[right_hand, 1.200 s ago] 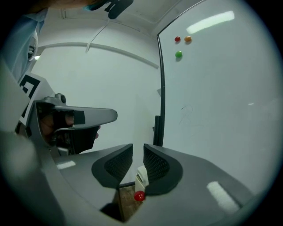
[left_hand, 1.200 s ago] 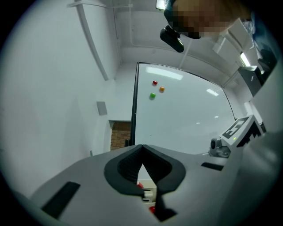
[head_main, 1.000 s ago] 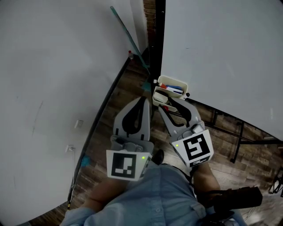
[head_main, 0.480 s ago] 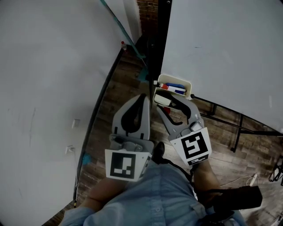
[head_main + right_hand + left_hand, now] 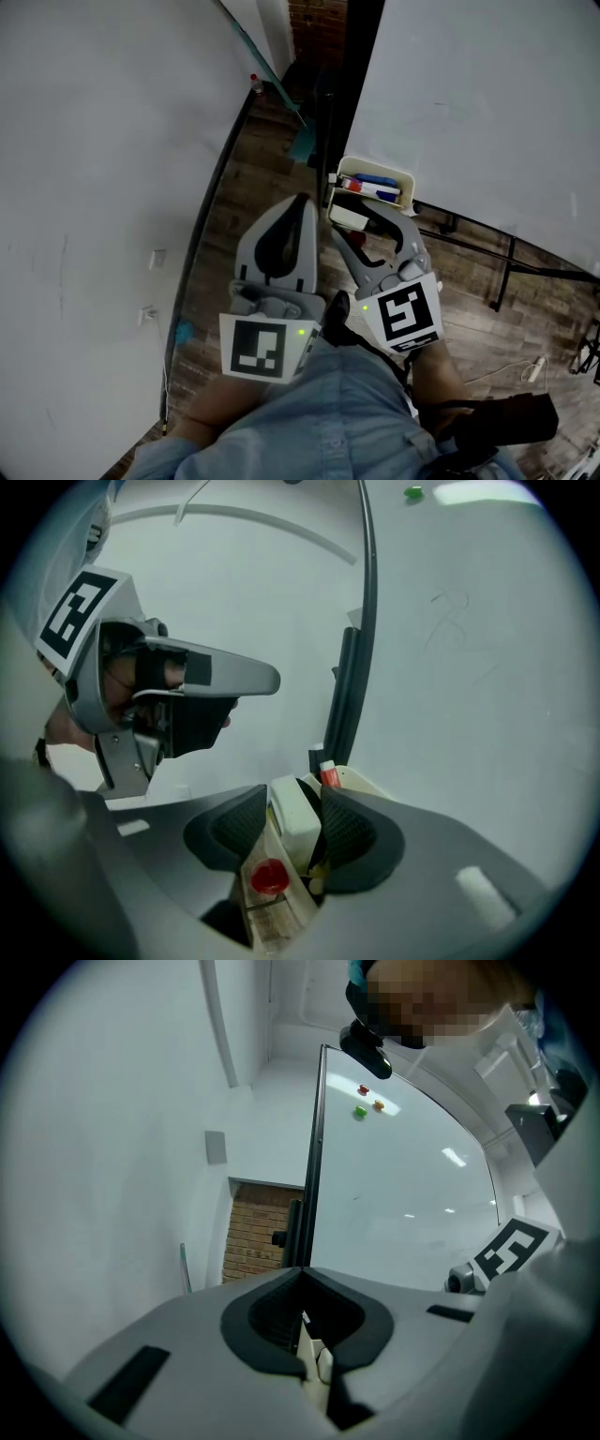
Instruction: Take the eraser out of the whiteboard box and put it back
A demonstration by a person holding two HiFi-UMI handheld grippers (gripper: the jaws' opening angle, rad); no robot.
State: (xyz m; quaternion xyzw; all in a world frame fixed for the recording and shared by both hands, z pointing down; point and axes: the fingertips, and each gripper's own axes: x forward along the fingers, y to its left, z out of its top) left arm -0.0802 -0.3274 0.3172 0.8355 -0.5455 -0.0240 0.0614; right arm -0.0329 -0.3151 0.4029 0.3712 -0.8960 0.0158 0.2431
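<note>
One risk: right gripper (image 5: 364,223), jaws just opening around eraser (image 5: 292,825) in whiteboard box (image 5: 375,165), snags it withdrawing (left gripper (image 5: 302,201) closed, empty).

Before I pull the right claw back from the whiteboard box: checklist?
1. Right claw open: ok. Its jaws have just been opening and stand apart round the white block eraser.
2. Eraser inside the cream plastic box: ok, in the near compartment.
3. Eraser free of both pads: cannot tell, it lies close to one.
4. Left claw out of the way: ok, shut and empty, beside the box.
5. Red and blue markers clear of the claw: ok, they lie in the far compartment.
</note>
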